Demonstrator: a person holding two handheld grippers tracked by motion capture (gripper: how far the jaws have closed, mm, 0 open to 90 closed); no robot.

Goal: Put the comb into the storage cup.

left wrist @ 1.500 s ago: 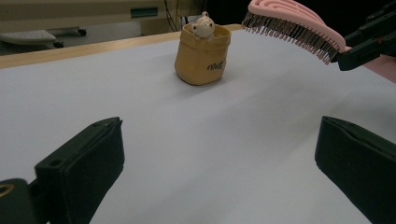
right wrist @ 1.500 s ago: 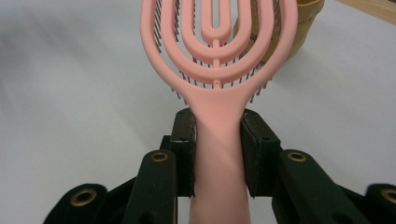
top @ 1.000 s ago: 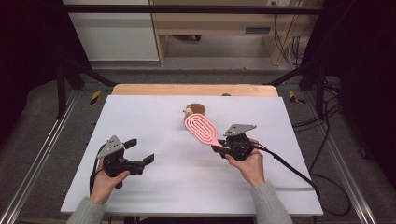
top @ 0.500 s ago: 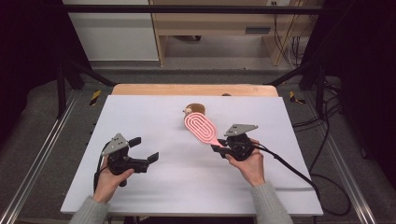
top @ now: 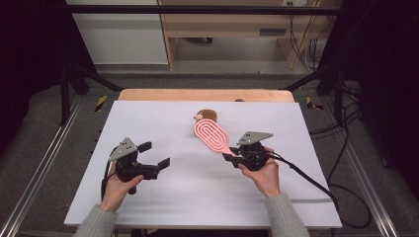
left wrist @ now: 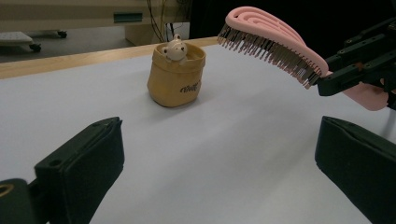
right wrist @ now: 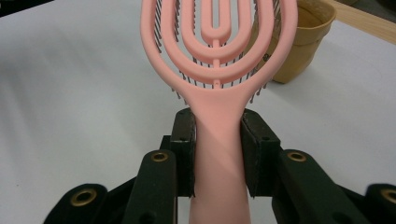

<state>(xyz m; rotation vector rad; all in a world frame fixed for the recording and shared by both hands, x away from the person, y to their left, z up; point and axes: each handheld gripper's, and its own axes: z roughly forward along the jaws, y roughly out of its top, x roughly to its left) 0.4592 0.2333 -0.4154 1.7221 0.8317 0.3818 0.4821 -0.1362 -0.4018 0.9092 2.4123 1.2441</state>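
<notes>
Room: I am working at a white tabletop [top: 197, 197] with a wooden strip along its far edge; beyond it a pale cabinet and a wooden shelf unit are standing on a grey floor, and dark frame bars are running down both sides.

Right claw [top: 232, 157]: I am holding it low over the tabletop, pointing away from me and a little toward my left; its jaws are standing narrow, clamping both sides of a handle.

Held thing: I am gripping a pink hairbrush [right wrist: 219, 56] by its handle, the pads pressing on it just below the oval head. The head is reaching out ahead of this claw, lifted off the tabletop, bristles facing down, its looped back facing up.

Left claw [top: 157, 157]: I am holding it well apart from the right claw, on my left, jaws spread wide with nothing between them, aiming across toward the brush.

Pouch: a small tan pouch [left wrist: 176, 77] is standing upright on the tabletop ahead of the right claw, just past the brush head and partly under it; a little toy bear [left wrist: 174, 48] is peeking out of its top.

Cable: a black cable [top: 316, 185] is trailing from the right claw off to my right.
</notes>
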